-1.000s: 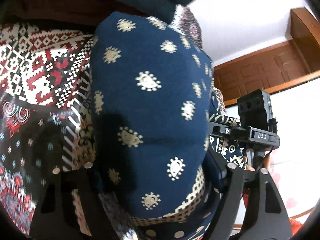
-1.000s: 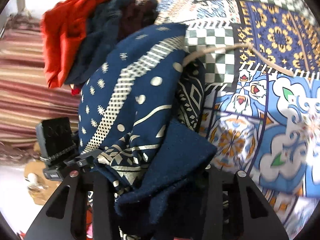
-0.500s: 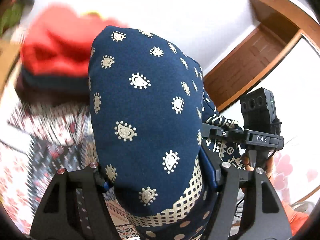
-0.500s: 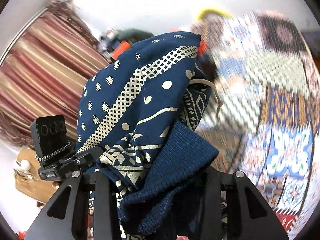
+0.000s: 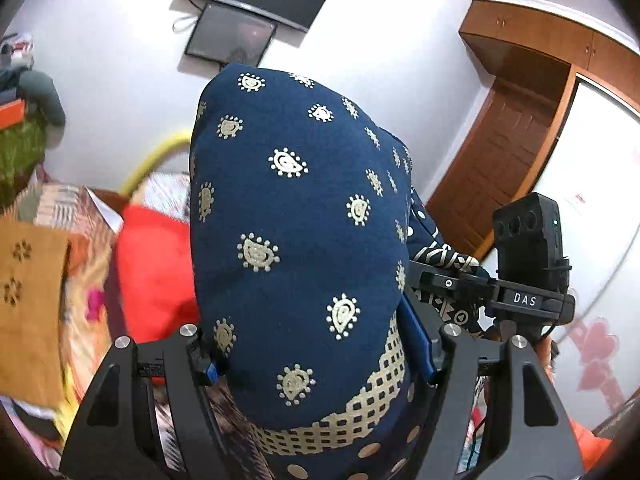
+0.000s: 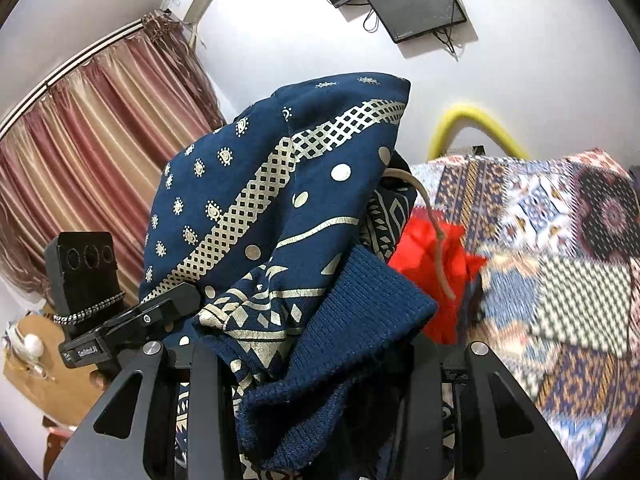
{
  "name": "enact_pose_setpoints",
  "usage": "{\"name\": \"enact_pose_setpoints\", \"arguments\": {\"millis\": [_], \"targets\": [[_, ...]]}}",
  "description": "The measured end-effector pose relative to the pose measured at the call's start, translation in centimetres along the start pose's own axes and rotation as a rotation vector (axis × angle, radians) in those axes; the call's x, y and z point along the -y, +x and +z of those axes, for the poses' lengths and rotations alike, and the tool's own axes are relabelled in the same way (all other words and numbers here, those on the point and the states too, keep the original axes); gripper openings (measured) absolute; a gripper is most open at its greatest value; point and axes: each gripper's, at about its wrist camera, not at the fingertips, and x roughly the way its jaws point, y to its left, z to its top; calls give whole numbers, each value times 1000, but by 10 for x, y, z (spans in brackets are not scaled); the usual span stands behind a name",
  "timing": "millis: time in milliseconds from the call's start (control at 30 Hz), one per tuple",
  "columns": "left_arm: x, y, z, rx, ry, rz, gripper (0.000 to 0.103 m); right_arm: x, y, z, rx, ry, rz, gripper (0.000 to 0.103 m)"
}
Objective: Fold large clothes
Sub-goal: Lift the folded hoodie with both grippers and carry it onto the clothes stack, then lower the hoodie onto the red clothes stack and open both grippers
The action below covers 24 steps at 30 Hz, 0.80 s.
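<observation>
Now, garment count: one navy garment [image 5: 304, 240] with pale gold teardrop motifs and a checkered band, bundled and held up between both tools; the right wrist view shows the same navy garment [image 6: 272, 208] with its ribbed cuff [image 6: 352, 320] drooping nearest the lens.
Left gripper [image 5: 320, 364]: one, clenched on the navy garment, cloth bulging up and forward from between its two fingers and filling the middle of its view.
Right gripper [image 6: 308, 364]: one, likewise grasping the navy garment, folds and cuff spilling over its two fingers.
Other clothes: one red garment [image 5: 156, 276], blurred, ahead and left of the left tool; in the right wrist view the red garment [image 6: 432, 272] sits ahead and just right of the held bundle, on a patchwork bedspread [image 6: 560, 264].
Drawstring [image 6: 432, 232]: one pale cord, hanging from the bundle across the red cloth.
Screens: two dark ones on the wall [image 5: 256, 8], far ahead and above both tools.
Curtain [image 6: 88, 152]: one, striped pink, ahead-left of the right tool.
Door [image 5: 504, 152]: one wooden, ahead-right of the left tool.
Change from a second ago: both views then looked down at bedspread and the pile; now they face the wall, and the grip on the bundle is unchanged.
</observation>
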Motion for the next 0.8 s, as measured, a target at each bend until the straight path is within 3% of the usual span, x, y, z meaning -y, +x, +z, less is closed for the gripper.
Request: {"name": "enact_pose_setpoints", "arguments": {"millis": [100, 233, 367, 433, 533, 667, 800], "targets": [[-35, 28, 14, -3, 3, 36, 71, 24, 43, 15, -13, 41, 2, 36], [-95, 80, 23, -67, -78, 66, 74, 61, 95, 13, -41, 166, -48, 39], [-162, 152, 0, -226, -181, 182, 75, 116, 154, -11, -153, 290, -121, 43], [-184, 172, -14, -255, -228, 175, 75, 119, 153, -13, -139, 245, -143, 46], [-175, 171, -23, -232, -180, 165, 79, 107, 139, -8, -114, 159, -206, 53], [-158, 168, -22, -234, -128, 229, 81, 81, 108, -3, -52, 23, -336, 53], [-156, 159, -13, -214, -125, 318, 82, 69, 78, 0, 2, -25, -341, 53]]}}
